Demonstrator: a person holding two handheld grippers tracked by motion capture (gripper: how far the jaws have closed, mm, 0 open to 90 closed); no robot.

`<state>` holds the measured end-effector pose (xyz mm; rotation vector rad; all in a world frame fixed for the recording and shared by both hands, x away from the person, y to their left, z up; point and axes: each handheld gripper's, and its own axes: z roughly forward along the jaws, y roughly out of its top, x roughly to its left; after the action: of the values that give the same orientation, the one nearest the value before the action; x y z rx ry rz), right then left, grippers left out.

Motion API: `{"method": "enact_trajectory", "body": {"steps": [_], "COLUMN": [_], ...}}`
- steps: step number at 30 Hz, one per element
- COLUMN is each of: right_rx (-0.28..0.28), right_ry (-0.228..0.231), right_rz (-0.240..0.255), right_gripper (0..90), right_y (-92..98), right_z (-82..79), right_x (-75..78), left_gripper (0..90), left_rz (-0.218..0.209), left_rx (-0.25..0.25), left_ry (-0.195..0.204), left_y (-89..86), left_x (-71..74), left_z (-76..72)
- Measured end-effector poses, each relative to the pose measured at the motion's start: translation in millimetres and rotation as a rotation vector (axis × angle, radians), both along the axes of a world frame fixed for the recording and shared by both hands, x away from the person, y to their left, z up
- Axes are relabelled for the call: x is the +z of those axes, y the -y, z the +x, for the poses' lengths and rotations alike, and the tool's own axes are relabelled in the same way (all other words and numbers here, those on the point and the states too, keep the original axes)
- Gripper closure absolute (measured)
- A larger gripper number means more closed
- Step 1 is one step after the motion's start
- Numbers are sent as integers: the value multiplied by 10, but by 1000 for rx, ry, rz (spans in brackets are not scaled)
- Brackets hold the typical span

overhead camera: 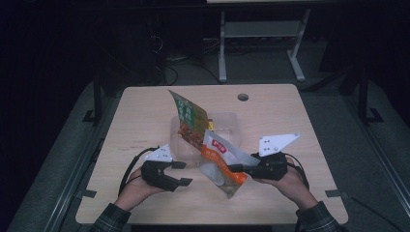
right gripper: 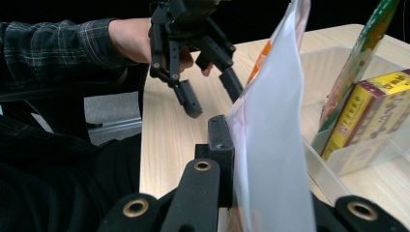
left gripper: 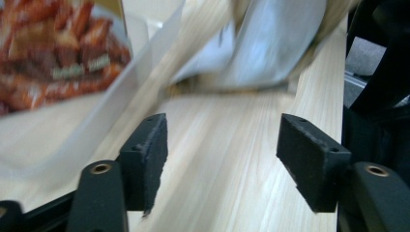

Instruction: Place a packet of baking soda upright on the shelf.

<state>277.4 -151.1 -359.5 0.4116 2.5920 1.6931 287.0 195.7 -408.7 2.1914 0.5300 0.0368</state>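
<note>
A white and orange snack bag (overhead camera: 218, 163) hangs tilted over the table's front middle, and my right gripper (overhead camera: 233, 168) is shut on its edge. In the right gripper view the bag's pale back (right gripper: 270, 145) is pinched between the jaws of the right gripper (right gripper: 238, 164). My left gripper (overhead camera: 182, 173) stands open just left of the bag, with nothing between its pads (left gripper: 147, 154); the left gripper (right gripper: 208, 94) also shows beyond the bag in the right gripper view. A green and red snack bag (overhead camera: 189, 118) stands on end in a clear plastic bin (overhead camera: 231, 121).
A yellow box (right gripper: 372, 111) stands in the bin beside the green bag (right gripper: 360, 72). The wooden table (overhead camera: 140, 130) has a round cable hole (overhead camera: 243, 96) at its far edge. Desk legs (overhead camera: 222, 53) stand on the floor behind.
</note>
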Motion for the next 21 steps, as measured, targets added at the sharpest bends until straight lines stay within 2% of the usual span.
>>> {"method": "enact_trajectory", "body": {"steps": [2,7,9,11,18,21], "right_rx": [2,-1,-8,-19,-40,-47], "right_ry": [0,7,7,12,15,22], "right_rz": [-3,-12,-15,-22,-11,-4], "right_gripper": [900,900,900,900,900,900], "right_y": [16,88,118,159,255,286], "right_z": [-2,-15,-17,-9,-1,10], "right_x": [11,63,71,76,117,138], "left_gripper": [312,269,254,246,195,184], "left_rz": [6,20,24,14,61,56], "left_rx": [1,46,59,80,122,132], "left_ry": [-2,-26,-23,-27,-22,-14], "left_y": [-33,-195,-249,-312,-391,-418], "left_x": [-21,-130,-151,-181,-288,-293], "left_z": [-17,-93,-95,-86,4,17]}}
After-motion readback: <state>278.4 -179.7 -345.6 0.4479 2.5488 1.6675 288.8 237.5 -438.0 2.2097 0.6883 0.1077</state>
